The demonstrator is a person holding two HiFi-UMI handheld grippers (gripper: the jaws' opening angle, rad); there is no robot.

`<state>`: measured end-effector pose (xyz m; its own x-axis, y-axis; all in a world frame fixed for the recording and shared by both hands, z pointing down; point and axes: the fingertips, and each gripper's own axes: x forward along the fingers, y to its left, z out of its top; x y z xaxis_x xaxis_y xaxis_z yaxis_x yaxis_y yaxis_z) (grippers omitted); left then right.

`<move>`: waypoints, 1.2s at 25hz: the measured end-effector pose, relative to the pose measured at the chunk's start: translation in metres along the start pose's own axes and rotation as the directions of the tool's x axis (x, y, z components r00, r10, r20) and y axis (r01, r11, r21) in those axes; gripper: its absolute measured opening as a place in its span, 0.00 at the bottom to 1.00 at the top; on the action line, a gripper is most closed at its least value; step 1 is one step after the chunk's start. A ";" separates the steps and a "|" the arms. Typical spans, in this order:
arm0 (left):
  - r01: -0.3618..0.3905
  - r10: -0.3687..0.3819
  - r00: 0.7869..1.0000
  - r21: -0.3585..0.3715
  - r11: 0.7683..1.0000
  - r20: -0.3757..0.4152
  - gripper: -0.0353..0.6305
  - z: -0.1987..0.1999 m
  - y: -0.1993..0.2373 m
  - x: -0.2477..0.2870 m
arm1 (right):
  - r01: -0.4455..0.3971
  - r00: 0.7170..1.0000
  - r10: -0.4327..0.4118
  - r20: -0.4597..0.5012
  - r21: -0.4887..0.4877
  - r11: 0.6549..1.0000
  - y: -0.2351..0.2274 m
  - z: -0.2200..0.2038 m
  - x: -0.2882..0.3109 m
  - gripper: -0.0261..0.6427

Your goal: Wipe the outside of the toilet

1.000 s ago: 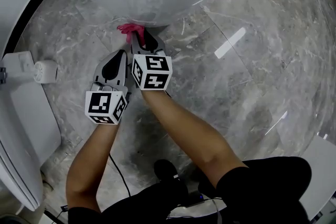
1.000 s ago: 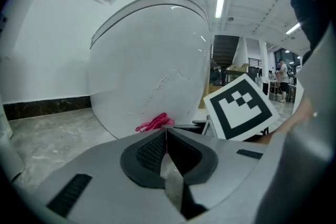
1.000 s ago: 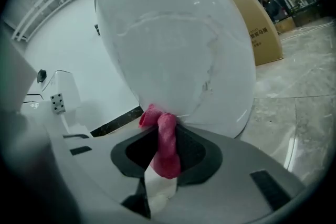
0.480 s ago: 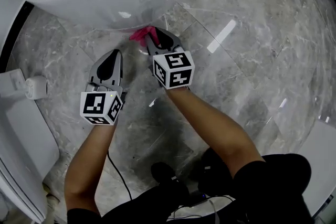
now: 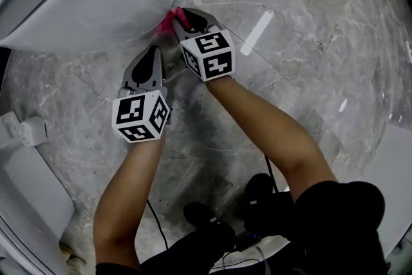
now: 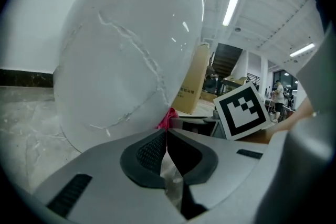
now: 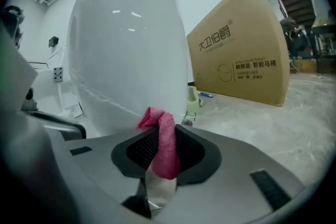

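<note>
The white toilet (image 5: 84,3) fills the upper left of the head view; its bowl (image 7: 126,55) bulges close ahead in the right gripper view. My right gripper (image 5: 175,21) is shut on a pink cloth (image 5: 165,22), whose bunched end (image 7: 157,118) presses against the lower front of the bowl. My left gripper (image 5: 147,61) hovers just below and left of it, jaws shut with nothing between them, close to the bowl's underside (image 6: 126,60). The pink cloth (image 6: 167,119) peeks out beyond the left jaws.
Grey marble floor (image 5: 302,42) spreads to the right. A large cardboard box (image 7: 241,50) stands right of the toilet, with a small pale green bottle (image 7: 193,102) at its foot. White parts (image 5: 26,132) lie on the floor at far left. A cable (image 5: 154,222) trails by my feet.
The right gripper has slid the pink cloth rightward and up round the bowl's front. The left gripper followed alongside. The head view has swung, putting the toilet further left.
</note>
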<state>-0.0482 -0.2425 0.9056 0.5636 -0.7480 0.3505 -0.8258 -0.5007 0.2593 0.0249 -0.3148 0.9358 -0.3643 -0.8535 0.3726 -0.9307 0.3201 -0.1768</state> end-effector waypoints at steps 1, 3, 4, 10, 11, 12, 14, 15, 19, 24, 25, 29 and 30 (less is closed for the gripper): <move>-0.016 0.016 1.000 -0.011 1.000 0.001 0.07 0.002 -0.001 0.006 | 0.006 1.000 -0.006 0.007 -0.013 1.000 -0.011 0.007 0.004 0.21; -0.037 0.037 0.999 -0.025 0.999 0.001 0.07 0.005 -0.004 0.016 | 0.011 1.000 -0.010 0.016 -0.041 0.999 -0.031 0.023 0.014 0.21; -0.037 0.037 0.999 -0.026 0.999 0.001 0.07 0.006 -0.008 0.022 | 0.011 1.000 -0.010 0.014 -0.064 0.998 -0.039 0.031 0.021 0.21; -0.012 0.012 1.000 -0.020 1.000 0.009 0.07 0.017 -0.026 0.045 | 0.010 1.000 -0.008 0.025 -0.078 0.997 -0.065 0.061 0.053 0.20; -0.008 0.008 1.000 -0.025 1.000 0.008 0.07 0.017 -0.028 0.046 | 0.013 1.000 -0.011 0.025 -0.082 0.997 -0.067 0.062 0.057 0.20; 0.004 -0.004 1.000 -0.027 1.000 0.008 0.07 0.018 -0.030 0.046 | 0.013 1.000 -0.011 0.024 -0.084 0.996 -0.068 0.063 0.059 0.20; 0.060 -0.060 0.998 -0.011 0.998 0.007 0.07 0.018 -0.038 0.041 | 0.017 1.000 -0.016 0.025 -0.056 0.998 -0.072 0.063 0.059 0.21; 0.091 -0.091 0.996 0.004 0.996 0.003 0.07 0.016 -0.041 0.038 | 0.028 0.999 -0.028 0.027 -0.024 0.999 -0.075 0.061 0.056 0.21; 0.141 -0.141 0.990 0.007 0.990 -0.008 0.07 0.016 -0.041 0.017 | 0.042 0.999 -0.042 0.028 0.023 0.999 -0.078 0.061 0.028 0.21; 0.128 -0.128 0.992 -0.025 0.991 0.016 0.07 0.051 -0.036 -0.032 | -0.002 1.000 0.002 -0.009 -0.013 1.000 -0.047 0.081 -0.035 0.21; 0.130 -0.130 0.992 -0.021 0.991 0.003 0.07 0.058 -0.039 -0.046 | -0.012 0.999 0.012 -0.034 0.003 1.000 -0.040 0.082 -0.053 0.21; 0.141 -0.140 0.989 0.021 0.990 -0.057 0.07 0.098 -0.052 -0.108 | -0.092 0.989 0.088 -0.120 -0.025 0.995 -0.002 0.106 -0.133 0.21; 0.138 -0.137 0.988 0.020 0.990 -0.065 0.07 0.112 -0.055 -0.126 | -0.120 0.985 0.115 -0.126 -0.029 0.992 0.010 0.121 -0.155 0.21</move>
<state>-0.0756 -0.1698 0.7461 0.6713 -0.6423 0.3697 -0.7401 -0.6082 0.2870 0.0761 -0.2286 0.7662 -0.4703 -0.7522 0.4616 -0.8809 0.4321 -0.1933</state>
